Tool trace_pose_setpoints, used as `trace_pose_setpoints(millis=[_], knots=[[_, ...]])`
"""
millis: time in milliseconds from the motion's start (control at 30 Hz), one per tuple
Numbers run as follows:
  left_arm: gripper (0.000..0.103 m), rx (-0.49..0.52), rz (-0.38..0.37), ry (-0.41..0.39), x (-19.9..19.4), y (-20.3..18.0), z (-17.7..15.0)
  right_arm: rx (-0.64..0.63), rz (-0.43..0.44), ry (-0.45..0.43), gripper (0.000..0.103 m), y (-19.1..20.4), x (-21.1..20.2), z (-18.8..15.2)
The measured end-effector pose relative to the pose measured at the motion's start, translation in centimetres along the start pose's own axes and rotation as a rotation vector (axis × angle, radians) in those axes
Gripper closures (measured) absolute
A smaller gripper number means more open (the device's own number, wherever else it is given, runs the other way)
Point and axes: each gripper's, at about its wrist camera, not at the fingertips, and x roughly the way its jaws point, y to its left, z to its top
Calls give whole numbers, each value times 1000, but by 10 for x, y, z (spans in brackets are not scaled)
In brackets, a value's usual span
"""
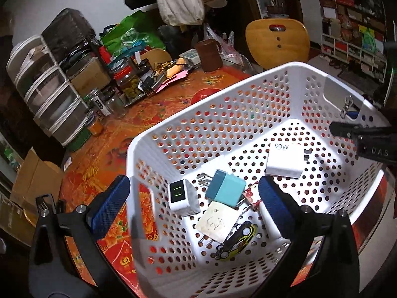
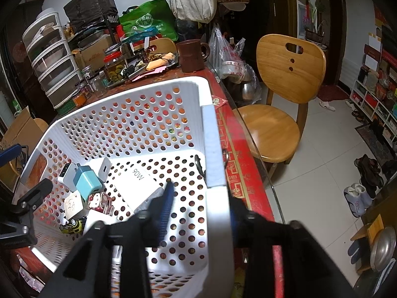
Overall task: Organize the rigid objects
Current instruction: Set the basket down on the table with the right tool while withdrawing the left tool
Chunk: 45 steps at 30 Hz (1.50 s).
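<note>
Right gripper's (image 2: 198,208) fingers (image 2: 165,206) pinch the basket's (image 2: 213,136) side wall to steady it. Left gripper (image 1: 193,198) hangs spread wide astride the near rim, holding nothing, above the chargers (image 1: 224,188) at lower centre.

Ahead of the fingers stand a brown mug (image 2: 192,55), a pickle jar (image 2: 114,68) and stacked drawers (image 2: 53,59); a wooden chair (image 2: 280,94) sits right of them.

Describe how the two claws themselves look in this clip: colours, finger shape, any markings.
Both are matte black frames with silver screws at the joints. The left claw has two broad, paddle-shaped fingers faced with blue, finely cross-hatched pads. The right claw has the same blue textured pads on black arms. Seen from the left camera, its black body shows white letters "DAS". No cables or sleeves show.
</note>
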Motion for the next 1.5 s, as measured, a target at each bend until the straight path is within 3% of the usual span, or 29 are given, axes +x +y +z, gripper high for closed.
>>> trace_pose_setpoints(millis=[167, 267, 333, 433, 633, 767, 900, 1000, 1067, 1233, 1500], knots=[[1, -107, -20, -52, -20, 27, -8, 15, 31, 14, 37, -4, 0, -1], [1, -173, -18, -123, -45, 46, -18, 8, 28, -33, 26, -4, -16, -5], [1, -215, -12, -173, -66, 60, -28, 9, 32, -101, 14, -3, -40, -10], [1, -263, 12, -252, -108, 75, -49, -12, 24, -243, 4, 3, -92, -23], [1, -281, -26, -387, -207, 79, -109, -61, 12, -549, 0, 28, -212, -85], [1, -351, 25, -433, -262, 74, -158, -108, 22, -630, 0, 46, -264, -129], [1, -381, -18, -386, -292, 64, -202, -89, 17, -640, 0, 63, -300, -173], [1, -366, -37, -391, -304, 48, -219, -105, 23, -571, 0, 78, -306, -190], [1, -356, -4, -366, -307, 35, -225, -104, 64, -515, 0, 85, -303, -199], [1, -369, -13, -322, -301, 19, -225, -66, 72, -380, 0, 85, -278, -200], [1, -381, -43, -269, -276, 18, -209, -81, 86, -372, 0, 89, -272, -202]])
